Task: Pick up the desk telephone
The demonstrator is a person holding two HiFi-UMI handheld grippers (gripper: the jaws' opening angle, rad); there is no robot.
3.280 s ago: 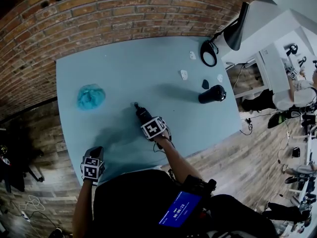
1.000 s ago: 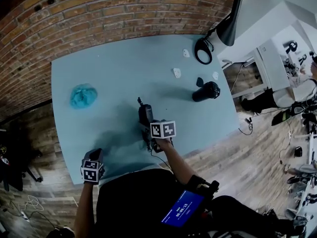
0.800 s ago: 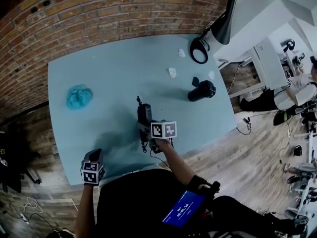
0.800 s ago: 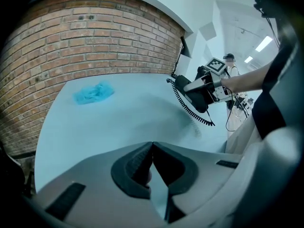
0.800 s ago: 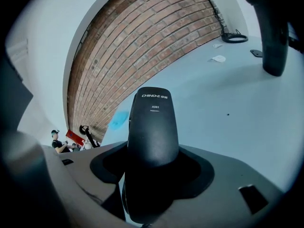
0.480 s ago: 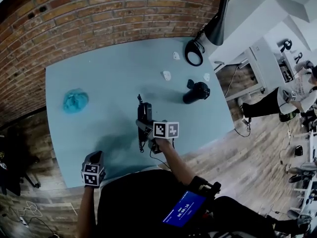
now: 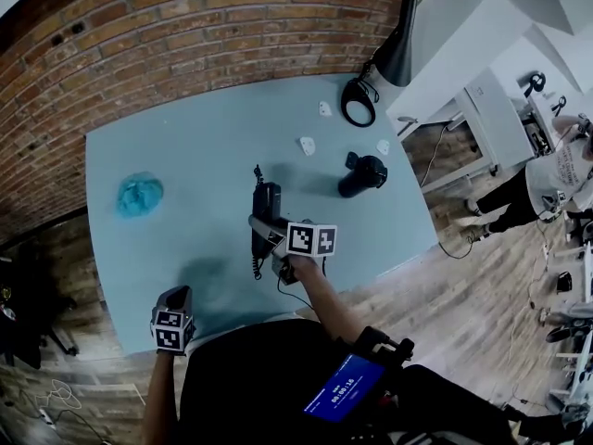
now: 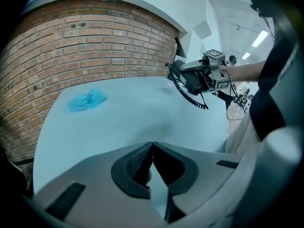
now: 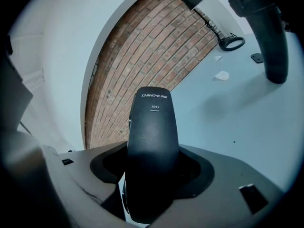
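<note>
The black desk telephone (image 7: 266, 204) hangs above the blue table (image 7: 185, 128), with my right gripper (image 7: 271, 232) shut on its body. In the right gripper view the telephone (image 9: 152, 137) stands up between the jaws of that gripper (image 9: 152, 186), and both pads press its sides. Its coiled cord (image 7: 255, 256) dangles under it. The left gripper view shows the telephone (image 8: 189, 80) and cord (image 8: 192, 98) in the air to the right. My left gripper (image 7: 176, 302) stays near the table's front edge, shut and holding nothing, its fingertips (image 8: 142, 161) touching.
A crumpled blue cloth (image 7: 139, 195) lies at the table's left. A black cylinder (image 7: 361, 176), a black desk lamp (image 7: 375, 72) and small white pieces (image 7: 307, 145) sit at the far right. A brick wall (image 7: 185, 35) runs behind the table. A person (image 7: 547, 170) stands far right.
The right gripper has risen with the telephone, lifting it off the table and tilting it up; the cord now hangs free. The left gripper has shifted a little near the front edge.
</note>
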